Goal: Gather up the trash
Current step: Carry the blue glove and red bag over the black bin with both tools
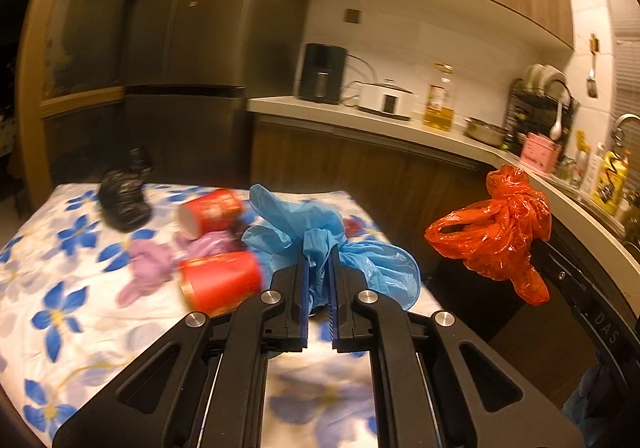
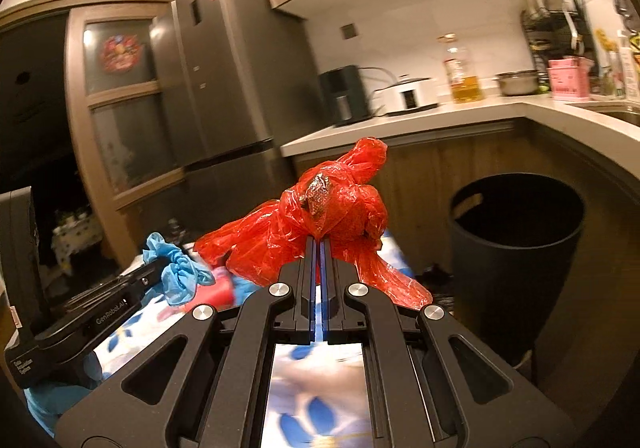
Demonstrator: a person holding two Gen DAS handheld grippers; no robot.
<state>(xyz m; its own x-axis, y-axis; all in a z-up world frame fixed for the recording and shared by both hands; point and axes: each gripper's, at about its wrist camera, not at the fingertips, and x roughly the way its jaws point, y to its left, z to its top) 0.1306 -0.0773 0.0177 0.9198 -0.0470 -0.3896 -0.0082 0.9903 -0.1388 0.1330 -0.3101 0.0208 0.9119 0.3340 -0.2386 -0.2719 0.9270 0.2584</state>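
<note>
Now, blue bag over table edge, bin clear beside.

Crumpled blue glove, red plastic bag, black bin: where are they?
crumpled blue glove (image 1: 320, 248), left wrist view, bunched middle.
red plastic bag (image 2: 344, 207), right wrist view, knotted bulk.
black bin (image 2: 516, 260), right wrist view, outer wall.

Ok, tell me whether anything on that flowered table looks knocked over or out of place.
Two red paper cups lie tipped on their sides on the flowered tablecloth, among a crumpled purple glove and a black bag. Nothing looks spilled.
</note>
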